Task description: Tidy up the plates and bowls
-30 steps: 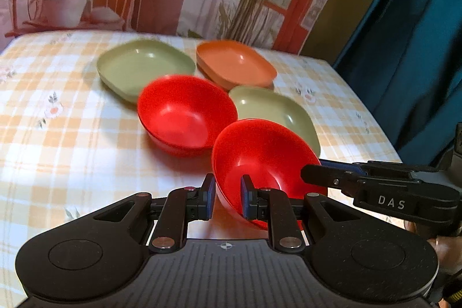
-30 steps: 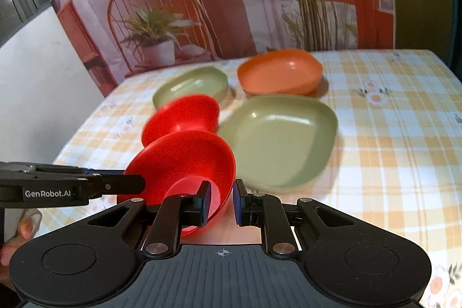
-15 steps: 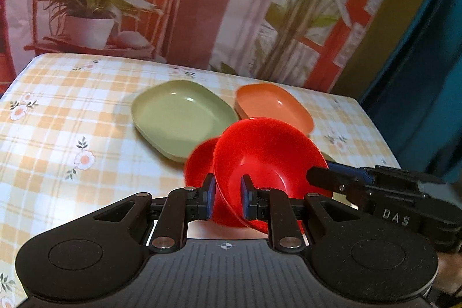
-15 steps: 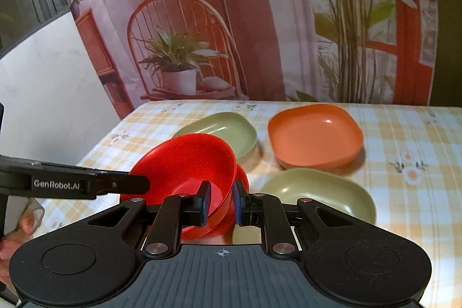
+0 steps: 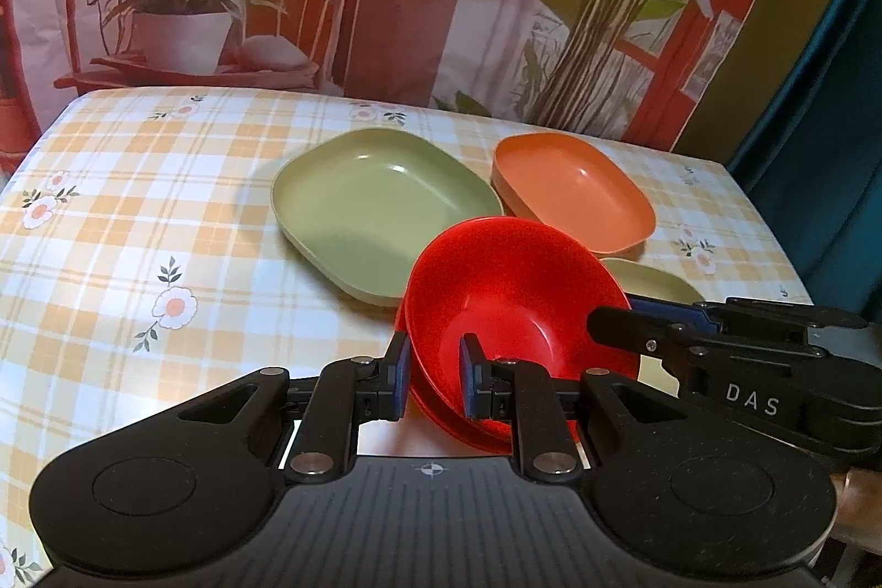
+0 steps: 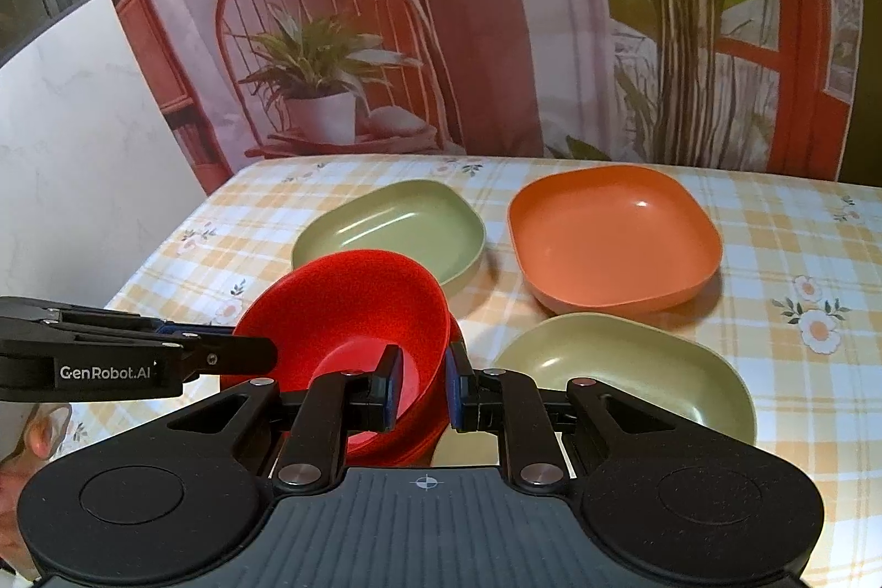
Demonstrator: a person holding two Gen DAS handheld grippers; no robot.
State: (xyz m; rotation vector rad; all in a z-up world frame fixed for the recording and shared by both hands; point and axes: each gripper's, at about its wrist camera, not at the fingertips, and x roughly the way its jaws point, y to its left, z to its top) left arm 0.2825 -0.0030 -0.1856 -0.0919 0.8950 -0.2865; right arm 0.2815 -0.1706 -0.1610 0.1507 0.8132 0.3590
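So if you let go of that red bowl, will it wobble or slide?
Probably slide: the red bowl looks glossy and hard, held tilted by each hand-held gripper at its rim. It likely settles into the second red bowl underneath, maybe rocking on its rounded bottom.

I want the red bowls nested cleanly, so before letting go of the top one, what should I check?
1. Left gripper clamped on the top red bowl rim: ok.
2. Right gripper clamped on the opposite rim: ok.
3. Top bowl over the second red bowl, whose edge peeks out beneath: ok.
4. Top bowl fully seated in the lower one: cannot tell; it looks tilted.
5. Near green plate apart from the bowls: cannot tell; the gripper hides the gap.
6. Far green plate and orange plate flat on the table, out of the way: ok.
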